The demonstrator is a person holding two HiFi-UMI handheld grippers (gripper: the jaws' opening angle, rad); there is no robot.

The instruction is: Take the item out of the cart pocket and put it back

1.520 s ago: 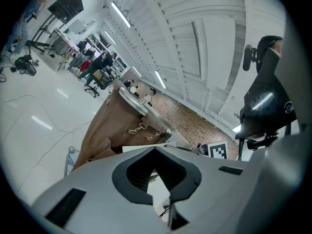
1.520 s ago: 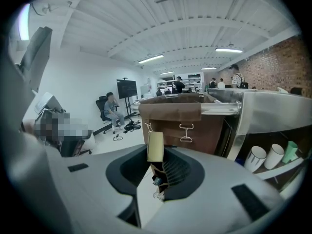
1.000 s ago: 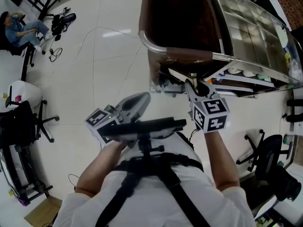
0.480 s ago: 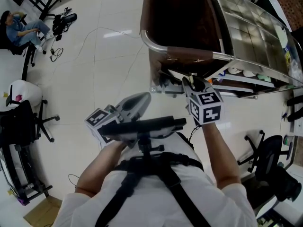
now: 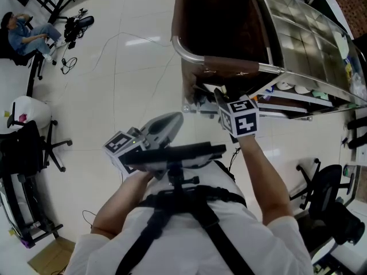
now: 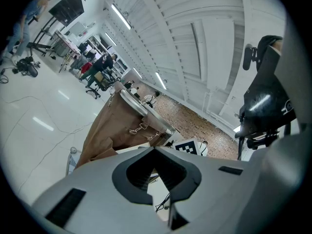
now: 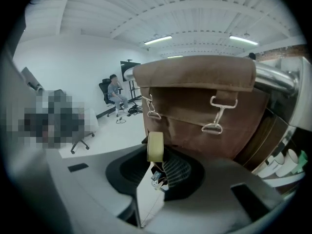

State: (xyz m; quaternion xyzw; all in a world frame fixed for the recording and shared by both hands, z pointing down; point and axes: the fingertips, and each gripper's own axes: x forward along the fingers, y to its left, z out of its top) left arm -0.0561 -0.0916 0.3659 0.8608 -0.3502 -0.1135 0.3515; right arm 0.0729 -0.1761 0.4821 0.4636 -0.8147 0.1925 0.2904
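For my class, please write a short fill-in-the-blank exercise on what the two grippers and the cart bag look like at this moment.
1. The item clamped in the right gripper is pale ___.
2. Just beyond it hangs the cart's fabric bag, which is ___ in colour.
3. Between the jaws of the left gripper there is ___.

Missing words: yellow; brown; nothing.

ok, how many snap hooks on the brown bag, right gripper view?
2: silver metal snap hook at the brown bag's left edge, another right of centre; more may be hidden.

White short-sleeved shirt (image 5: 274, 246) crossed by black harness straps (image 5: 192, 202).
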